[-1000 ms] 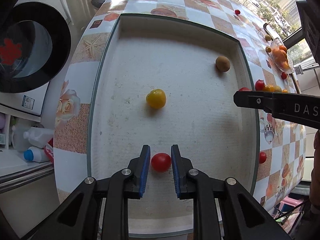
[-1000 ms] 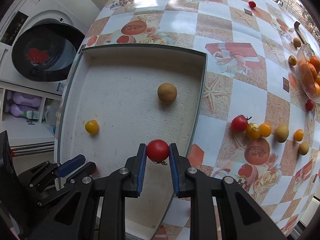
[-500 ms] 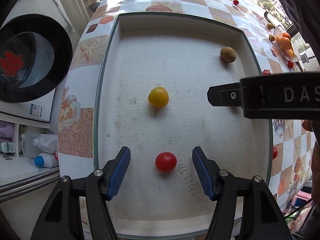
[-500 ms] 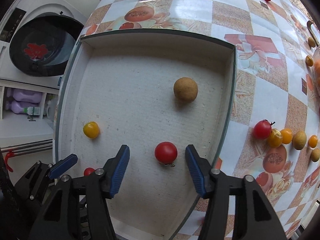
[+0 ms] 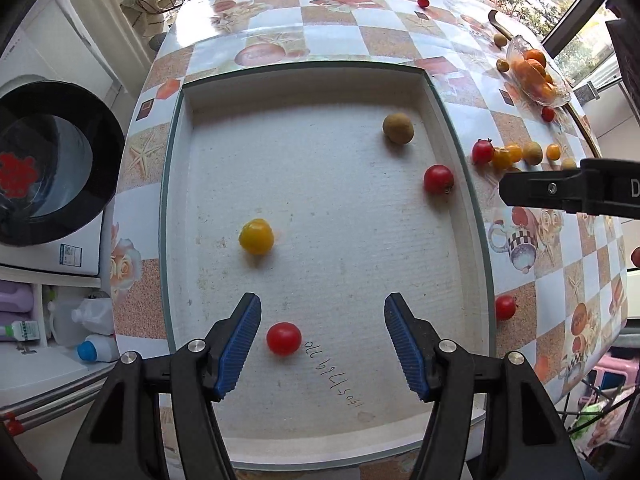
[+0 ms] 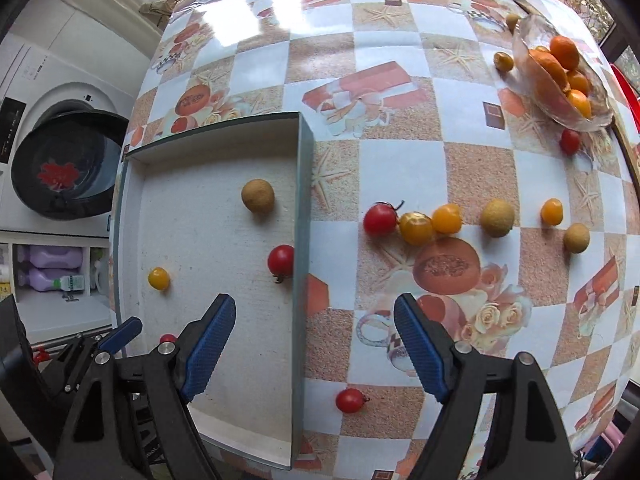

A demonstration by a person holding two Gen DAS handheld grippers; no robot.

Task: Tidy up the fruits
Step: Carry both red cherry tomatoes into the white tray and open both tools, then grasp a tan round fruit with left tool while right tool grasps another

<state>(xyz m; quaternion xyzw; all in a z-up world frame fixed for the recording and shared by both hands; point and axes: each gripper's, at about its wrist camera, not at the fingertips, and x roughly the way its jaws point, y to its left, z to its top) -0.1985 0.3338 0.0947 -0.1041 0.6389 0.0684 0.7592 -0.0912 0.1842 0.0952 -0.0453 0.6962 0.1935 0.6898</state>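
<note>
A white tray (image 5: 460,152) with a green rim holds a brown longan (image 5: 397,128), a yellow tomato (image 5: 256,236) and two red tomatoes. My left gripper (image 5: 323,304) is open above the tray. The small red tomato (image 5: 283,338) lies on the floor between its fingers, nearer the left one, untouched. My right gripper (image 6: 315,308) hangs over the tray's right rim (image 6: 302,200); its jaws are opening with nothing held. The larger red tomato (image 6: 281,261) rests just inside that wall. Several loose tomatoes and longans (image 6: 416,227) lie on the tablecloth to the right.
A glass bowl of oranges (image 6: 560,76) stands at the table's far right. One red tomato (image 6: 350,400) lies near the tray's front right corner. A washing machine door (image 5: 48,164) and shelves with bottles (image 5: 92,350) are beyond the table's left edge.
Both grippers opened and let go of their red tomatoes, which now lie in the tray. The right gripper moved right, from over the tray to over its rim. The left one rose slightly.
</note>
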